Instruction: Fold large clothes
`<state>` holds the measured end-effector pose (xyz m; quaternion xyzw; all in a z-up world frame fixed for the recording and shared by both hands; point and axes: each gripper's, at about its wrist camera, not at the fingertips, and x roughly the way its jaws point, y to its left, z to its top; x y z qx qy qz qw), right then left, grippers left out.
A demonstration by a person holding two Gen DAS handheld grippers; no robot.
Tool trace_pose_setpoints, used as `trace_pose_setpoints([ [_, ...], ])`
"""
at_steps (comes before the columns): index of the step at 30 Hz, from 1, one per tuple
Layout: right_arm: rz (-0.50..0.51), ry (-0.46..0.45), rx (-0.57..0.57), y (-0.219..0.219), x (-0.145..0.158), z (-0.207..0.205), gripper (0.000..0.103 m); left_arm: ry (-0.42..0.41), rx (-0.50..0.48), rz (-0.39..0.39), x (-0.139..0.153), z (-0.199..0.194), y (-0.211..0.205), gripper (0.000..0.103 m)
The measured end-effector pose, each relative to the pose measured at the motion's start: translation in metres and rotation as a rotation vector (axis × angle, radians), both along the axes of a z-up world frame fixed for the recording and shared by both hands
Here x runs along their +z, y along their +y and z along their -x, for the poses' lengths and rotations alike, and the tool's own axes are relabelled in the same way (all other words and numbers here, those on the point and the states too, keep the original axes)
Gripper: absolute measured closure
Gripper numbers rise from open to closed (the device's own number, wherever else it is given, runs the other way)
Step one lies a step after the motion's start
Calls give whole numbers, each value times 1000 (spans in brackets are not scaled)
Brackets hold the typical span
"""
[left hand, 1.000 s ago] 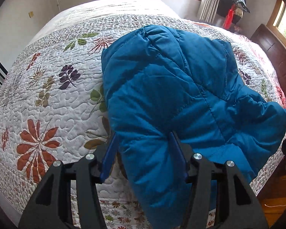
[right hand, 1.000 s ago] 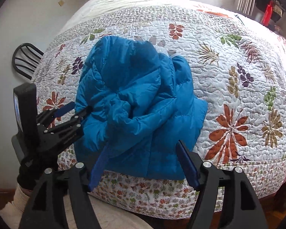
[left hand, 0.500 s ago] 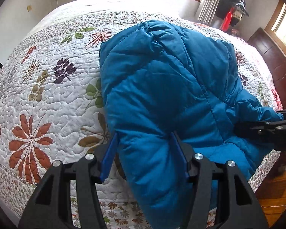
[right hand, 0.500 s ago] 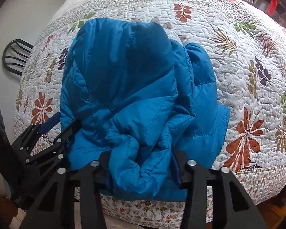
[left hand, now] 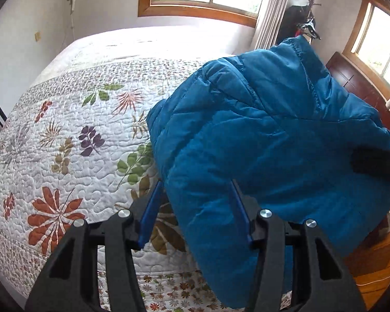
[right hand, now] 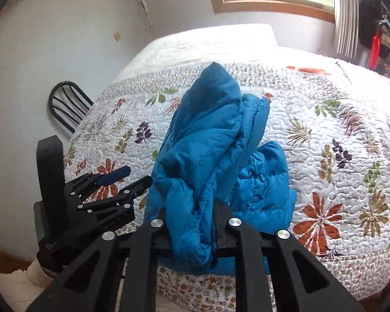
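Clamped between the jaws of both the left gripper (left hand: 197,202) and the right gripper (right hand: 195,223), the blue puffer jacket (left hand: 273,143) is held, its bulk draped ahead of them above the floral-quilted bed (left hand: 65,143).

Left gripper (left hand: 196,202): a matte black frame is seen, built of angular struts with triangular cut-outs. Four round silver screw heads are set across the linkage. Two flat blue fingers (left hand: 149,212) are fitted, narrow and slab-like, with darker edges.

Right gripper (right hand: 195,230): the same black strutted frame is shown, with four silver screw heads in a row and a ribbed black crossbar between them. Its fingers are mostly covered.

From the right wrist view, the left gripper (right hand: 126,178) is seen side-on: black scissor links dotted with small silver rivets, one blue finger tip, a tall black upright block, and faint pale lettering on the lower body.
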<state>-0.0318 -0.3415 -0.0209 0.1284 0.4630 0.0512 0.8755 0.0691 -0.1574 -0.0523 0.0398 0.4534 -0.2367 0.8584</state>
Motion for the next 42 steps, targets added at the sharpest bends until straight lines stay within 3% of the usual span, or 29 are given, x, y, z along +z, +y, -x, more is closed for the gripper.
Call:
trace_pose_setpoints([
  [3, -1, 38, -125, -22, -24, 15, 87, 13, -54, -26, -13, 2, -27, 52],
  [8, -27, 197, -311, -77, -102, 29, 87, 112, -150, -79, -61, -2, -74, 49],
  [11, -60, 253, -325, -86, -136, 32, 84, 119, -163, -98, -73, -2, -86, 48],
  [14, -26, 270, -305, -77, -156, 32, 83, 104, -169, -110, -81, 3, -90, 48],
  [17, -61, 290, -290, -82, -172, 26, 80, 78, -167, -122, -87, 5, -92, 48],
  [22, -39, 312, -223, -89, -149, 25, 71, 97, -145, -108, -83, 5, -90, 48],
  [24, 21, 296, -214, -89, -124, 28, 54, 101, -135, -100, -81, 3, -86, 48],
  [29, 172, 156, -129, -72, -59, 14, 60, 110, -108, -103, -71, 2, -84, 52],
  [31, 174, 117, -62, -64, -47, -5, 61, 104, -105, -114, -66, 2, -86, 52],
  [33, 154, 154, -12, -56, -52, -27, 63, 104, -94, -124, -63, 1, -87, 52],
  [38, 275, 263, -6, -50, -81, -63, 64, 89, -39, -183, -60, -5, -89, 51],
  [42, 254, 347, -37, -69, -111, -71, 65, 107, -29, -199, -68, -14, -87, 48],
])
